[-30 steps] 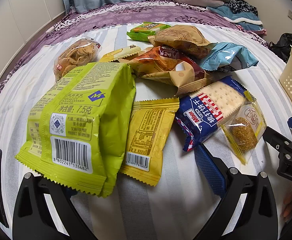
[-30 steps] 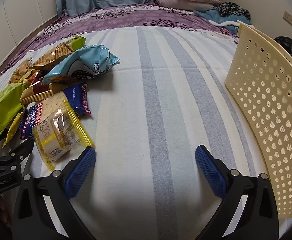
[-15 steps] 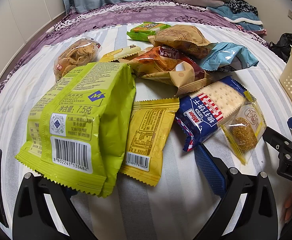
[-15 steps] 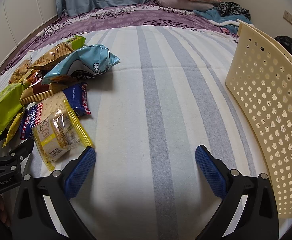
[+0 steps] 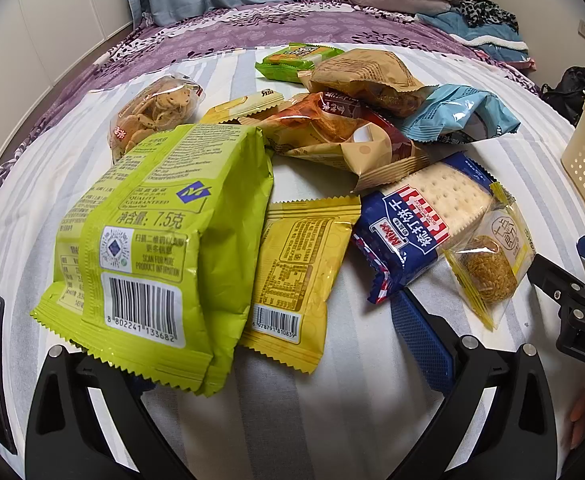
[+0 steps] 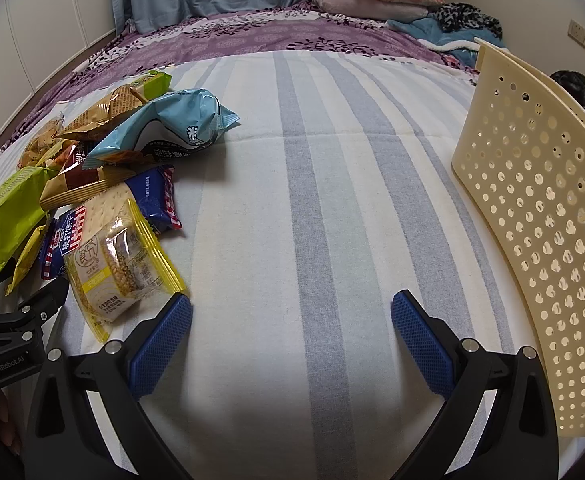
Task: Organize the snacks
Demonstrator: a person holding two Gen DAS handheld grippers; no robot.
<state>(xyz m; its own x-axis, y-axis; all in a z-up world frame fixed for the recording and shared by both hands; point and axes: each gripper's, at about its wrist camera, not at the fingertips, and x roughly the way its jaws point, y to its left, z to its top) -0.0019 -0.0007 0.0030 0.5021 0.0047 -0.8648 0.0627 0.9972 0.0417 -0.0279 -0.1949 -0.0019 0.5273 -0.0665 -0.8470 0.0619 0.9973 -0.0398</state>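
A loose heap of snack packets lies on the striped bed [image 6: 324, 208], and a cream perforated basket [image 6: 540, 216] stands well apart from it on the right – presumably where the snacks are meant to go. The left gripper [image 5: 228, 364] hangs low in front of the pile with its jaws spread wide; the big lime-green bag [image 5: 160, 248] lies over its left side, hiding that finger, so I cannot tell whether anything touches it. The right gripper [image 6: 292, 340] is spread just as wide over bare sheet, gripping nothing, with the clear yellow-edged cake packet [image 6: 120, 268] just beside its left finger [image 6: 160, 344]. That packet rests partly on the blue cracker packet [image 5: 424, 224]. All of these look light, puffy and slick – foil and film that will slide and crumple rather than resist. The crackers and the small biscuits in the clear bag [image 5: 154, 110] would likely break under a hard squeeze, so I'd pinch each one by its crimped end seam or a flat edge, not across the middle, and the soft mattress should let a finger dig under an edge
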